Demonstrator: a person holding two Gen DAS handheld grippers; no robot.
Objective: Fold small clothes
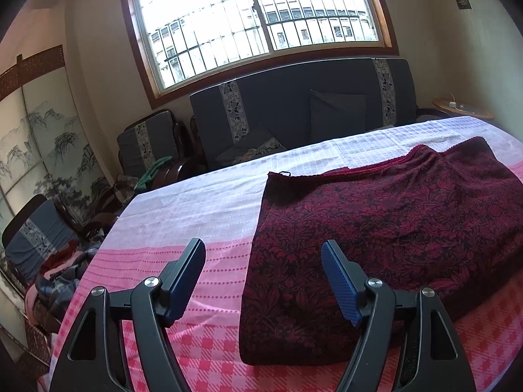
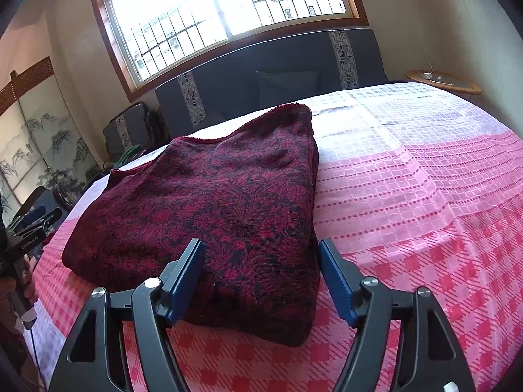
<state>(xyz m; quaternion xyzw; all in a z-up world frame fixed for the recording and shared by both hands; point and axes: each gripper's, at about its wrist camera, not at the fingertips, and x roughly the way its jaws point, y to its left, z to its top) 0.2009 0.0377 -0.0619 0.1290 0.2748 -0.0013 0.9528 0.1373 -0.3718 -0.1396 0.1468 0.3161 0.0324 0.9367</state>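
The garment [image 1: 376, 228] lies folded on the table, its long axis running away from both tongs toward the far edge, the trimmed hem at the far end and the thick folded edge nearest the tongs. It is a dark red knit with a black floral pattern, stacked in several layers (a scalloped red trim [image 2: 242, 127] shows along the far edge), and a small loop of thread [image 1: 285, 172] sticks up at one far corner.

The left tongs [image 1: 263, 281] stand wide, holding nothing; the garment lies ahead and to the right, its near left corner between the two pads. The right tongs [image 2: 261, 277] are also wide and hold nothing; the garment lies straight ahead and to the left, its near right corner in the gap between the pads.

The table wears a pink and white checked cloth [image 2: 408, 212]. Beyond it stand a dark sofa [image 1: 294, 111] and a barred window [image 1: 258, 23].
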